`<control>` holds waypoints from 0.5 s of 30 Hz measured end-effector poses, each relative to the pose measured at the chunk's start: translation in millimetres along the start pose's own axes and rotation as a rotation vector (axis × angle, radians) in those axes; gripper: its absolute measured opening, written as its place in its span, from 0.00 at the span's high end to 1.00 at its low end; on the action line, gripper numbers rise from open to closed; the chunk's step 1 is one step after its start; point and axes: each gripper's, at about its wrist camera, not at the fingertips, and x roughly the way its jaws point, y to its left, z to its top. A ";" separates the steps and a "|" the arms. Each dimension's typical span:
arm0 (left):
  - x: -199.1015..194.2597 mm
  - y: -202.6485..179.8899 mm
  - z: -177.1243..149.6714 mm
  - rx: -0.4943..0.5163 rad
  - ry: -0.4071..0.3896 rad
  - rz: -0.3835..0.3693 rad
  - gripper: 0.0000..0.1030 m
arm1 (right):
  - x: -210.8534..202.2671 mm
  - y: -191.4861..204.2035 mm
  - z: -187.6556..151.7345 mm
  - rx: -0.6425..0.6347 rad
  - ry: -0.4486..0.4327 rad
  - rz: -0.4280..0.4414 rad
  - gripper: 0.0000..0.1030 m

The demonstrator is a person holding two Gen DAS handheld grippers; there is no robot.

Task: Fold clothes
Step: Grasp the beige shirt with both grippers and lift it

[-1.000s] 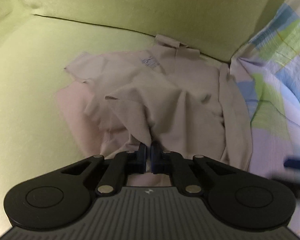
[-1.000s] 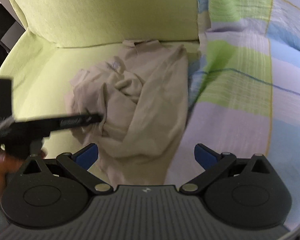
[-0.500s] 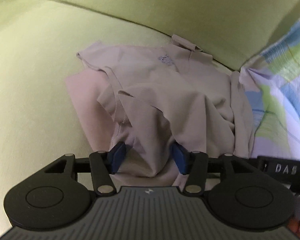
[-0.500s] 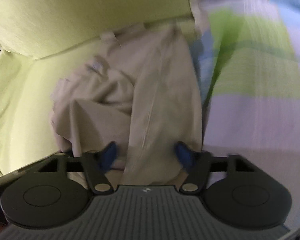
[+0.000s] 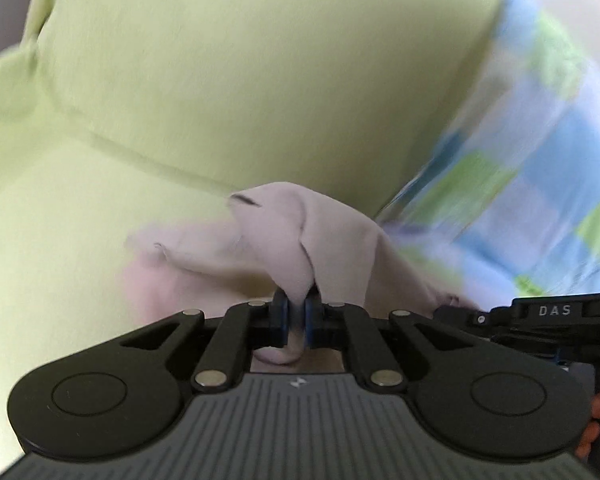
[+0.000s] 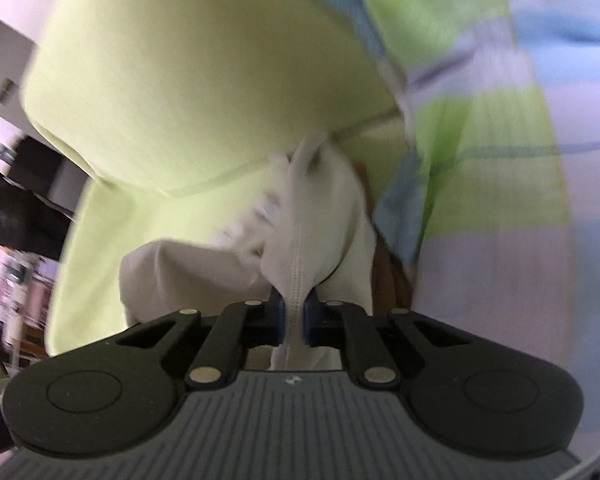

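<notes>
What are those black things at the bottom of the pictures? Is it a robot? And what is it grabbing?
No robot here. A person holds a tool in each hand, and each tool has a small camera looking out along its two fingers. One picture comes from the left hand-held gripper, the other from the right hand-held gripper. Both have just been closing, and now each pinches a fold of the same beige shirt, lifting it off a green sofa. Beside it lies a checked blanket. The pictures are blurry, so small details are hard to tell.

Beige shirt (image 5: 300, 236); lime-green sofa (image 5: 220, 92); blanket (image 5: 540, 184) checked blue, green, lilac; black claws, blue pads (image 5: 285, 318).
</notes>
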 end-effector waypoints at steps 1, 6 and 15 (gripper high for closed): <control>-9.1 -26.5 15.6 0.055 -0.038 -0.017 0.96 | -9.9 -2.8 5.5 0.017 -0.006 0.023 0.93; -53.7 -151.1 58.4 0.236 -0.208 -0.130 0.96 | -126.6 -22.2 53.6 0.053 -0.181 0.124 0.93; -89.0 -346.9 -36.0 0.324 -0.192 -0.398 0.85 | -415.4 -105.9 68.6 -0.052 -0.464 0.033 0.92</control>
